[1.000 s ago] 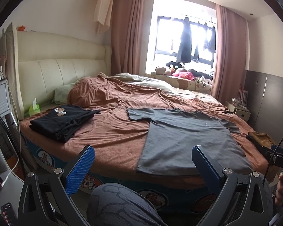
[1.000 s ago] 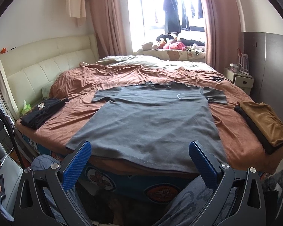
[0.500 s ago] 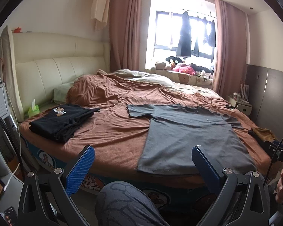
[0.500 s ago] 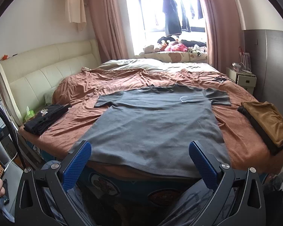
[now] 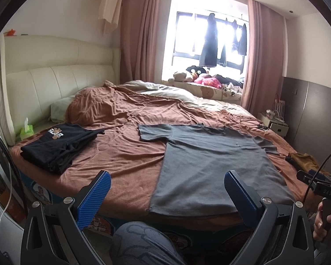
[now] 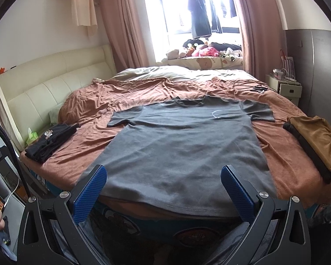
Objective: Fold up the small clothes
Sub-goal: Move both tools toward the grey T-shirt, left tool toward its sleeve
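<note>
A grey T-shirt (image 6: 183, 145) lies flat and spread out on the brown bedspread (image 6: 143, 88), hem at the near bed edge, collar toward the window. It also shows in the left wrist view (image 5: 211, 165), right of centre. My left gripper (image 5: 166, 190) is open and empty, held in front of the bed edge, left of the shirt's hem. My right gripper (image 6: 163, 184) is open and empty, centred just before the shirt's hem.
A folded black garment (image 5: 57, 145) lies at the bed's left side (image 6: 48, 141). A folded mustard and black pile (image 6: 315, 141) lies at the right edge. A cream headboard (image 5: 55, 84), a nightstand (image 6: 284, 86) and a green tissue pack (image 5: 26, 130) flank the bed.
Both grippers have risen and tilted slightly, so the bed sits lower in both views. The shirt and the piles have not moved. Both grippers stay open.
</note>
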### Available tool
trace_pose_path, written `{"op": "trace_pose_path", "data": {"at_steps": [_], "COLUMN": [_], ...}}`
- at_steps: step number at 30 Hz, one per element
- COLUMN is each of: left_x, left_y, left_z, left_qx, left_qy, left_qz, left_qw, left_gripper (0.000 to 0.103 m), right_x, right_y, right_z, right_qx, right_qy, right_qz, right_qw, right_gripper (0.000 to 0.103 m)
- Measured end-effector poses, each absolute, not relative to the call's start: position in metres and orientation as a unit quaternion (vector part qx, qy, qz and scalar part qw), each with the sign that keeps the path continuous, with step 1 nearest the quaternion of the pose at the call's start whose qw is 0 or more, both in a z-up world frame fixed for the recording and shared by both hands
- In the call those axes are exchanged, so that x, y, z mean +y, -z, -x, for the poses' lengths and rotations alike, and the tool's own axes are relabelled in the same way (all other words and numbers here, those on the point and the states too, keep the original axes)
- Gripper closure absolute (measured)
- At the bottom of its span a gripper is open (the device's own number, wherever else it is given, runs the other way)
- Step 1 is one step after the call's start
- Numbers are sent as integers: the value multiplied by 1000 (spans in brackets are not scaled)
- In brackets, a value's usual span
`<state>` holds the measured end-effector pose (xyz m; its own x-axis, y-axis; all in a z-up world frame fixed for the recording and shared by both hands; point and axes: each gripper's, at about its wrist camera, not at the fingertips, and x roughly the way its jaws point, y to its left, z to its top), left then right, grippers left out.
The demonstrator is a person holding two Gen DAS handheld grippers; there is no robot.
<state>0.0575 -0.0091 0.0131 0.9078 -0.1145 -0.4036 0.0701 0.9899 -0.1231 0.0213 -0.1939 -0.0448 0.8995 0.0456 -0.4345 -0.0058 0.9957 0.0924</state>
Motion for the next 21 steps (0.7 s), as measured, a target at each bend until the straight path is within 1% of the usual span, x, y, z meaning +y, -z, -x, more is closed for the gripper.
{"op": "trace_pose_path", "data": {"at_steps": [21], "left_x": [-20], "left_y": [6], "left_z": [-178], "left_qx": [264], "left_qy": [64], "left_qz": [65], "left_qw": [960], "left_gripper": [0], "right_x": [-207], "right_y": [57], "right_z": [-131], "right_qx": [278], "right_qy": [4], "right_qz": [-70], "right_qw": [958], "right_gripper": [0]}}
